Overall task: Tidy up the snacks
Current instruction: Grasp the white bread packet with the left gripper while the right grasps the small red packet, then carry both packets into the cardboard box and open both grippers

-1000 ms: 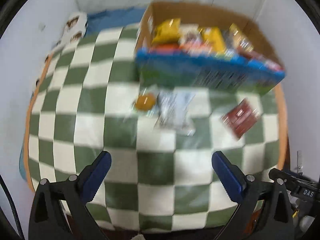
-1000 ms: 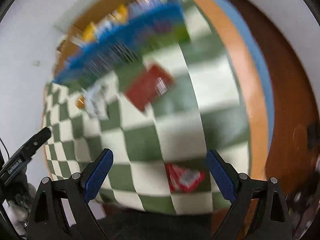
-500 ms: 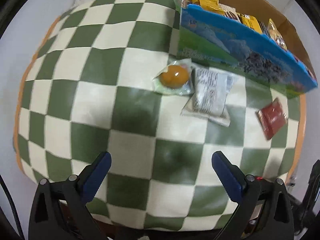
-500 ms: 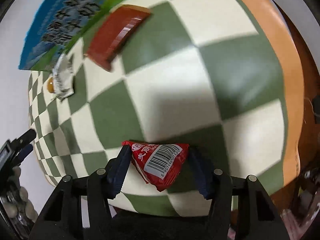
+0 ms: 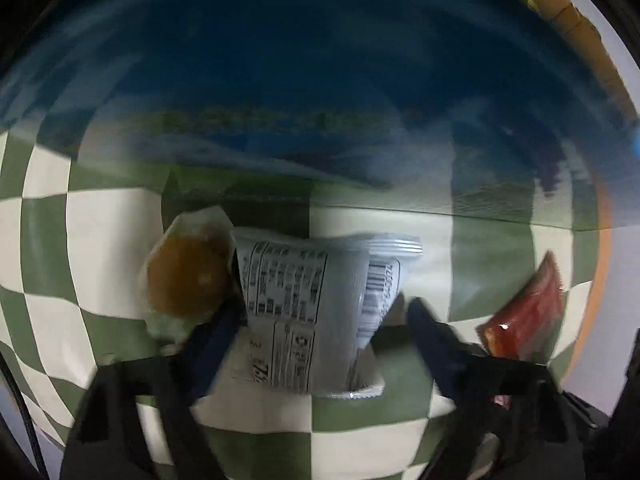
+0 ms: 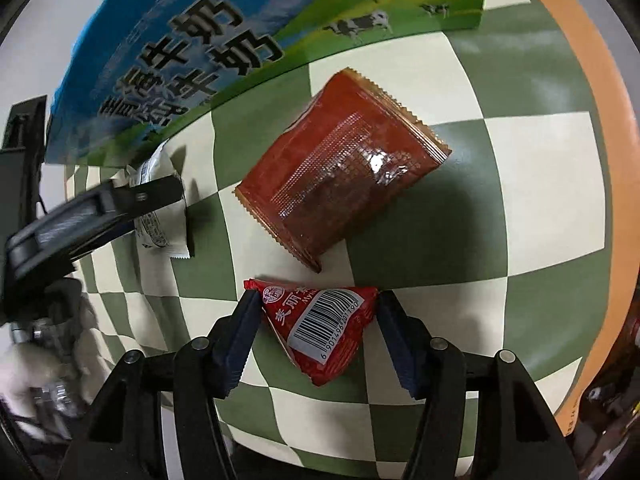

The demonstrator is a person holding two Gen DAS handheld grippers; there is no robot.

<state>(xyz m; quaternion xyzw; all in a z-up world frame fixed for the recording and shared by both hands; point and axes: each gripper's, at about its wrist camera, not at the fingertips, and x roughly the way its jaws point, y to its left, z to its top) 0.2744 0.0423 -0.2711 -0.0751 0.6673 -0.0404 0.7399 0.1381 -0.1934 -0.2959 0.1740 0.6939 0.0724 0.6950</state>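
Note:
My right gripper point(image 6: 319, 297) has a small red triangular packet point(image 6: 320, 328) with a barcode between its pads. Both pads touch it, while the jaws ease open slightly. Just beyond it, a dark red square packet point(image 6: 340, 160) lies flat on the cloth. In the blurred left wrist view my left gripper point(image 5: 322, 308) is closing around a white printed packet point(image 5: 304, 300). The left pad touches it and the right pad stands just off its edge. An orange round snack in clear wrap point(image 5: 186, 276) lies against that packet's left side. One of the left fingers point(image 6: 156, 192) shows over the white packet point(image 6: 158, 232).
A blue and green printed box point(image 6: 180, 60) stands right behind the snacks and fills the top of the left wrist view point(image 5: 320, 100). The green and white checked cloth point(image 6: 540, 160) ends at an orange table rim point(image 6: 592, 120) on the right. The dark red packet point(image 5: 524, 312) lies right of my left gripper.
My left gripper dropped toward the white packet and its jaws narrowed around it. My right gripper shut on the red triangular packet and moved toward the box.

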